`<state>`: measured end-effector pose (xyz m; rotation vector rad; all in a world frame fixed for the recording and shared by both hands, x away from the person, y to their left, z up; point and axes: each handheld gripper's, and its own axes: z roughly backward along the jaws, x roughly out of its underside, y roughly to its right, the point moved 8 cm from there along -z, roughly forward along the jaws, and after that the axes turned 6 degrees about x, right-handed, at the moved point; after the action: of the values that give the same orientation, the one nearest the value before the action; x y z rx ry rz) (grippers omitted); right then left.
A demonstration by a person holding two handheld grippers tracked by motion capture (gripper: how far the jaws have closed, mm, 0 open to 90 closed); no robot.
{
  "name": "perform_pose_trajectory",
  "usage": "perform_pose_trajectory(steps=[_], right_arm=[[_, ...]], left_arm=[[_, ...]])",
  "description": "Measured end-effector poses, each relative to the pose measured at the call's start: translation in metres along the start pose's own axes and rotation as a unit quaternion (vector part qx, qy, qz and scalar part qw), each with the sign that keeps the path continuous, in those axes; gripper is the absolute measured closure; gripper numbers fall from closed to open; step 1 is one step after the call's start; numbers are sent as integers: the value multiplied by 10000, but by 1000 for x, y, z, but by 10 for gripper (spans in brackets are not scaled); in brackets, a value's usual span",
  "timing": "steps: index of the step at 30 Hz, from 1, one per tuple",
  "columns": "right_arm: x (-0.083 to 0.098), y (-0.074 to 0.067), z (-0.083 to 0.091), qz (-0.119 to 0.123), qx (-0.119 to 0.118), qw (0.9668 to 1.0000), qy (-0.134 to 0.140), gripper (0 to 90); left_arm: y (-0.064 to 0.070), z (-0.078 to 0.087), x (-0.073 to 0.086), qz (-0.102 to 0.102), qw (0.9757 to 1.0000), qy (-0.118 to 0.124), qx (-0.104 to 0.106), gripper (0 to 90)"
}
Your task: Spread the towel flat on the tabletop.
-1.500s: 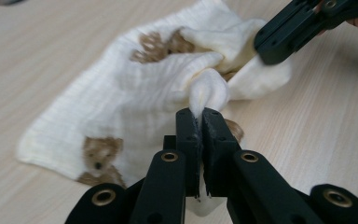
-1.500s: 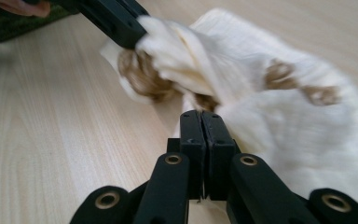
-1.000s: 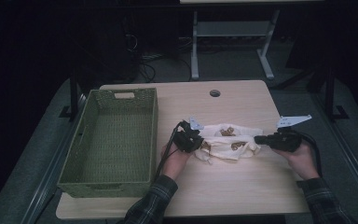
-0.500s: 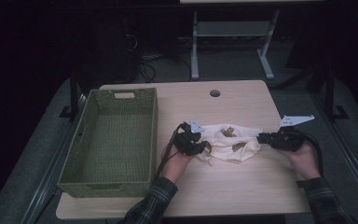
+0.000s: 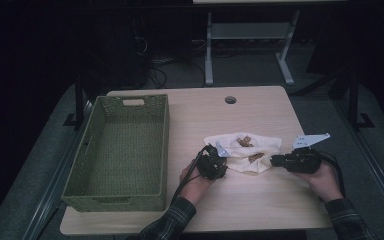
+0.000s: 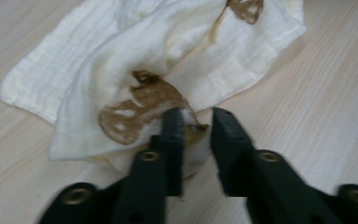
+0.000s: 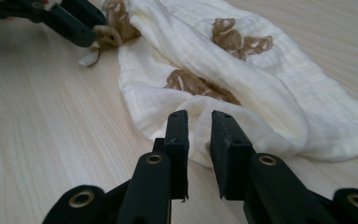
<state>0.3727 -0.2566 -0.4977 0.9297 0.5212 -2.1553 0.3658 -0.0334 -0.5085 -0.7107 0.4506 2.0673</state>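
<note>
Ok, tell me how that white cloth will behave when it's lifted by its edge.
The white cloth lies in soft folds and creases, so it will probably drape and sag rather than hold its shape. It looks thin, so likely light. A fold sits between the left hand-held gripper jaws, and the weave should grip well.

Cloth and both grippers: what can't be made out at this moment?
- Cloth, high view: brown print too small to read.
- Left gripper, left gripper view: blurred; its own jaws hide whether the pads press the fold.
- Right gripper, right gripper view: fold between the jaws; contact unclear.
</note>
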Motion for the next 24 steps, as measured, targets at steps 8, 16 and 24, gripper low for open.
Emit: perform_pose_trajectory(steps=[8,16,24], right_arm=[[2,-16,-22,284,-140,9991,-299,746],[11,4,-29,316,373,9974,-523,785],[25,23,-12,115,566,9959,-694,846]], left_arm=[[3,23,-17,215,9977,553,318,873],[-10,41,-20,360,9958,832,132,873],[-28,37,-8,530,9968,531,-289,872]])
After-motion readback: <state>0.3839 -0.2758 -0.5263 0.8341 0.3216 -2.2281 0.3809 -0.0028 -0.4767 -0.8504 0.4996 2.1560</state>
